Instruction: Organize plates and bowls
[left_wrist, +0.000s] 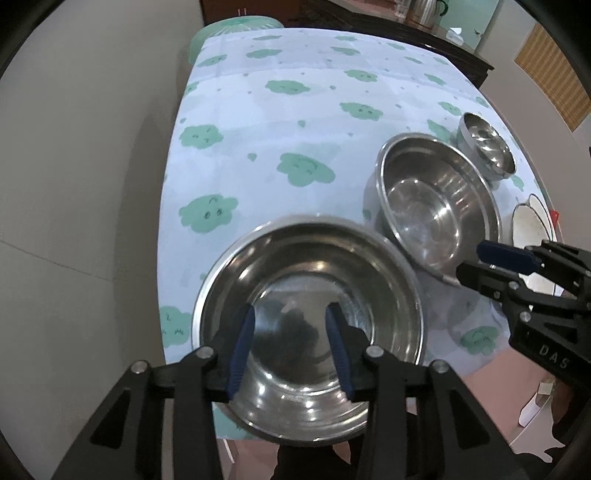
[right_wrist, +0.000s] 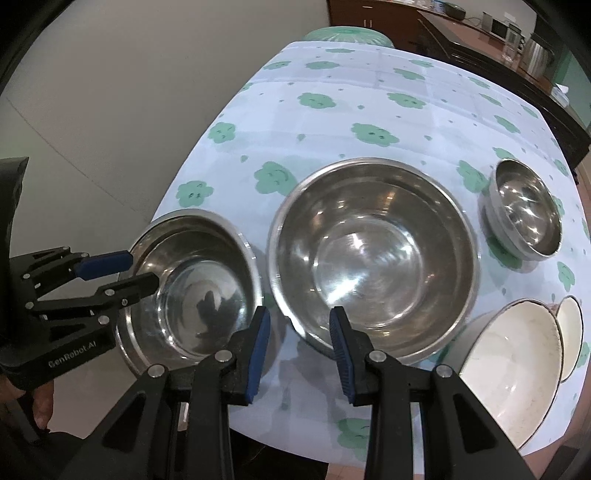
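A pale tablecloth (right_wrist: 369, 92) printed with green clouds covers the table, with a dark wooden sideboard (right_wrist: 480, 48) and metal kettle (left_wrist: 428, 11) behind.

A home dining room.
A table under a cloud-print tablecloth (right_wrist: 369, 110) holds steel bowls (right_wrist: 373, 254); behind it a dark wooden sideboard (right_wrist: 491, 55) carries a kettle (left_wrist: 424, 11) and glassware.

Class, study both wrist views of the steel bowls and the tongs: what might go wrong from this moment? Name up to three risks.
1. The shallow steel bowl at the left overhangs the near edge of the cloud-print tablecloth; a nudge from the left tongs may tip it off.
2. Polished metal could slip between the open pads.
3. The right tongs hover near the large deep steel bowl; shifting it may knock the white enamel bowl beside it.
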